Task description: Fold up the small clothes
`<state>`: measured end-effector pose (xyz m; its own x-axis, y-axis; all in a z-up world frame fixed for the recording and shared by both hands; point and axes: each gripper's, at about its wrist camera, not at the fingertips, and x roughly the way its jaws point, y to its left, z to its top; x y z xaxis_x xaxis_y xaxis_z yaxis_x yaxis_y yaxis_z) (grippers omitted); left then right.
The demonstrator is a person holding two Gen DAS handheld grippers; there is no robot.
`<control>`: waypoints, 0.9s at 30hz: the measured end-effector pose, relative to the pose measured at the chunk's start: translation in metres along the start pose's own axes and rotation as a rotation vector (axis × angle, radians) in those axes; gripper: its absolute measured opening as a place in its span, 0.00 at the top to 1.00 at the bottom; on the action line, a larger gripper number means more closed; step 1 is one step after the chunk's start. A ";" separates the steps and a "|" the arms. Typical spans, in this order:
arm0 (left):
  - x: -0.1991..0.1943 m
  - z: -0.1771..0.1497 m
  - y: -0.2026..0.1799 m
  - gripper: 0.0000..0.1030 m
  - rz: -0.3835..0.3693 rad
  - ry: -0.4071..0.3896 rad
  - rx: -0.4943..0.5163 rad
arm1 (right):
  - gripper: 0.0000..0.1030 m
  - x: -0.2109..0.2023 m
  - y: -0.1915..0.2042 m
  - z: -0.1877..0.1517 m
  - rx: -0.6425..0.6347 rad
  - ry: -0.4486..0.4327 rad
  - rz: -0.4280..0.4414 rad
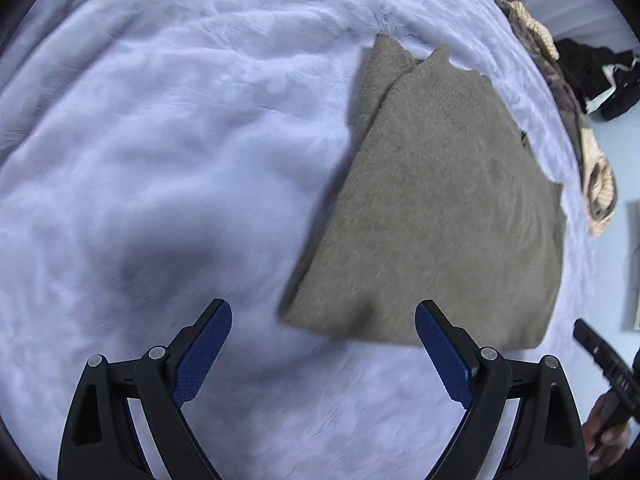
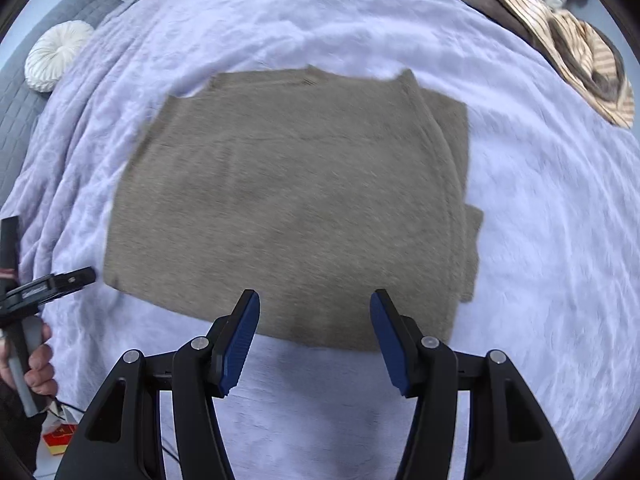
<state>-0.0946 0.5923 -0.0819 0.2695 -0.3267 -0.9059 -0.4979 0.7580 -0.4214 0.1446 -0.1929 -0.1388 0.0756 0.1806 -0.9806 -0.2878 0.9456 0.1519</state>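
Observation:
A grey-brown knit sweater (image 1: 440, 208) lies flat on the pale lilac bedspread (image 1: 160, 160), with its sleeves folded in. It also shows in the right wrist view (image 2: 288, 200), with a folded sleeve along its right side. My left gripper (image 1: 323, 312) is open and empty, above the bedspread just left of the sweater's near corner. My right gripper (image 2: 315, 300) is open and empty, above the sweater's near hem. The other gripper shows at the edge of each view, at the lower right of the left wrist view (image 1: 600, 356) and at the left of the right wrist view (image 2: 48, 280).
A pile of other clothes, brown and cream striped, lies at the far side of the bed (image 2: 568, 44), also seen in the left wrist view (image 1: 568, 112) with a black garment (image 1: 600, 76) beyond. A white round cushion (image 2: 56, 56) rests on a grey sofa (image 2: 24, 112).

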 end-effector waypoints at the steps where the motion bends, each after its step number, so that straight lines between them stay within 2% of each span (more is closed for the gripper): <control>1: 0.002 0.004 0.000 0.09 -0.036 0.009 -0.004 | 0.40 -0.001 0.007 0.002 -0.014 0.005 0.002; 4: 0.023 0.009 0.009 0.09 -0.119 0.055 -0.009 | 0.40 -0.011 0.033 0.003 -0.081 0.014 -0.009; 6: 0.043 0.014 0.009 0.08 -0.122 0.071 -0.004 | 0.40 -0.012 0.042 -0.001 -0.119 0.026 -0.016; 8: 0.049 0.018 0.006 0.02 -0.160 0.058 -0.019 | 0.40 -0.011 0.051 -0.002 -0.156 0.042 -0.023; 10: 0.043 0.017 0.001 0.02 -0.145 0.050 -0.005 | 0.40 -0.007 0.059 0.000 -0.176 0.050 -0.024; 11: 0.041 0.016 -0.003 0.15 -0.147 0.048 0.016 | 0.40 -0.005 0.059 0.000 -0.178 0.054 -0.025; 12: 0.041 0.018 -0.012 0.34 -0.132 0.047 0.053 | 0.40 -0.004 0.059 -0.001 -0.173 0.061 -0.026; 14: 0.045 0.020 -0.020 0.49 -0.102 0.068 0.087 | 0.40 0.006 0.063 0.006 -0.137 0.081 -0.016; 15: 0.043 0.020 -0.018 0.63 -0.109 0.071 0.084 | 0.40 0.010 0.065 0.010 -0.126 0.089 -0.008; 17: 0.038 0.024 -0.010 0.75 -0.159 0.075 0.040 | 0.40 0.015 0.074 0.021 -0.117 0.096 0.005; 18: 0.036 0.025 -0.008 0.80 -0.177 0.071 0.029 | 0.40 0.018 0.078 0.028 -0.117 0.098 0.017; 19: 0.034 0.026 -0.009 0.80 -0.188 0.069 0.035 | 0.40 0.020 0.084 0.037 -0.120 0.101 0.029; 21: 0.032 0.024 -0.013 0.82 -0.175 0.063 0.071 | 0.40 0.027 0.101 0.060 -0.142 0.098 0.041; 24: 0.029 0.022 -0.016 0.82 -0.166 0.047 0.066 | 0.35 0.043 0.131 0.094 -0.184 0.092 0.051; 27: 0.026 0.017 -0.023 0.82 -0.128 0.016 0.087 | 0.35 0.068 0.164 0.126 -0.222 0.109 0.053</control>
<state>-0.0615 0.5759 -0.0950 0.3129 -0.4320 -0.8458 -0.3869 0.7553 -0.5290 0.2233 0.0082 -0.1651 -0.0455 0.1869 -0.9813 -0.4917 0.8509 0.1849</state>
